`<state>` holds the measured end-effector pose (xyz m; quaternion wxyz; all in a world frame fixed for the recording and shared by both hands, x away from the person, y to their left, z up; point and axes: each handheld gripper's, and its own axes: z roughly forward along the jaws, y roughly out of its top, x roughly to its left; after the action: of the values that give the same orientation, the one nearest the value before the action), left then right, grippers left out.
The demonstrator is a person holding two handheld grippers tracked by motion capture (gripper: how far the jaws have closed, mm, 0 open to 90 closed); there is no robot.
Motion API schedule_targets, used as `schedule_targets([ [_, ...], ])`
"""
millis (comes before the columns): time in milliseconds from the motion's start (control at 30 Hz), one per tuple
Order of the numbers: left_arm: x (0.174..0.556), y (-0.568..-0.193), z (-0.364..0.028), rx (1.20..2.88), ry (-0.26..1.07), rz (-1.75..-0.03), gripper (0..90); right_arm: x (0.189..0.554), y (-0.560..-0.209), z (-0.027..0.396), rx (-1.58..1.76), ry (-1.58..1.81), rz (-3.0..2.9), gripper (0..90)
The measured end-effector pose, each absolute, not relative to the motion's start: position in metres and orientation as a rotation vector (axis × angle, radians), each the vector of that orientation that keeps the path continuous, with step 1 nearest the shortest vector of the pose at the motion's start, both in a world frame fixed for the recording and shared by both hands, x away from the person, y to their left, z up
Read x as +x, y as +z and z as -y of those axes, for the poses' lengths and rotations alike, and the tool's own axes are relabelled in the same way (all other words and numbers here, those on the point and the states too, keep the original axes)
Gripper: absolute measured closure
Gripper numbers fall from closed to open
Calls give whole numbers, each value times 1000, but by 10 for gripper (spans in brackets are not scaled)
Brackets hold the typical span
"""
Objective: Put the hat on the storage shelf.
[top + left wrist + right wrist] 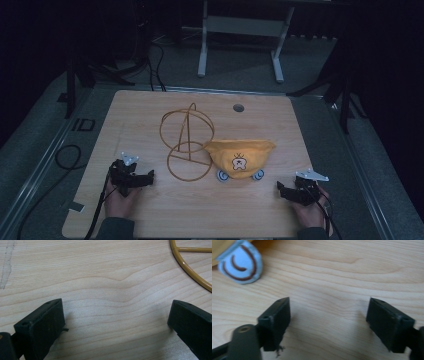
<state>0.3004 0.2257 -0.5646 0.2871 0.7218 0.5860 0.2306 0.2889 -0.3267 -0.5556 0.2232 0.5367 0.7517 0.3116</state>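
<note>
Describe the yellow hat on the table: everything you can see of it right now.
The yellow hat looks like soft fabric, a child's cap with a small cartoon animal face on its front. Two pale blue round flaps with brown curved lines stick out at its lower edge; one shows close up in the right gripper view. It lies slumped on the wooden table, near the middle, right beside the gold wire stand and apparently against its base ring. Neither gripper touches it.
</note>
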Motion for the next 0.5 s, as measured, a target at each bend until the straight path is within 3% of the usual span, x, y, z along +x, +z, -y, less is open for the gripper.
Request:
schedule_targets([
  [33, 300, -565, -226, 1928, 616, -1566, 8, 288, -554, 325, 1458, 866, -2106, 268],
  [167, 300, -565, -226, 1928, 616, -1565, 8, 285, -550, 319, 1382, 871, -2152, 308],
  [500, 300, -565, -226, 1928, 616, -1566, 8, 285, -534, 301, 1258, 902, -2240, 324],
])
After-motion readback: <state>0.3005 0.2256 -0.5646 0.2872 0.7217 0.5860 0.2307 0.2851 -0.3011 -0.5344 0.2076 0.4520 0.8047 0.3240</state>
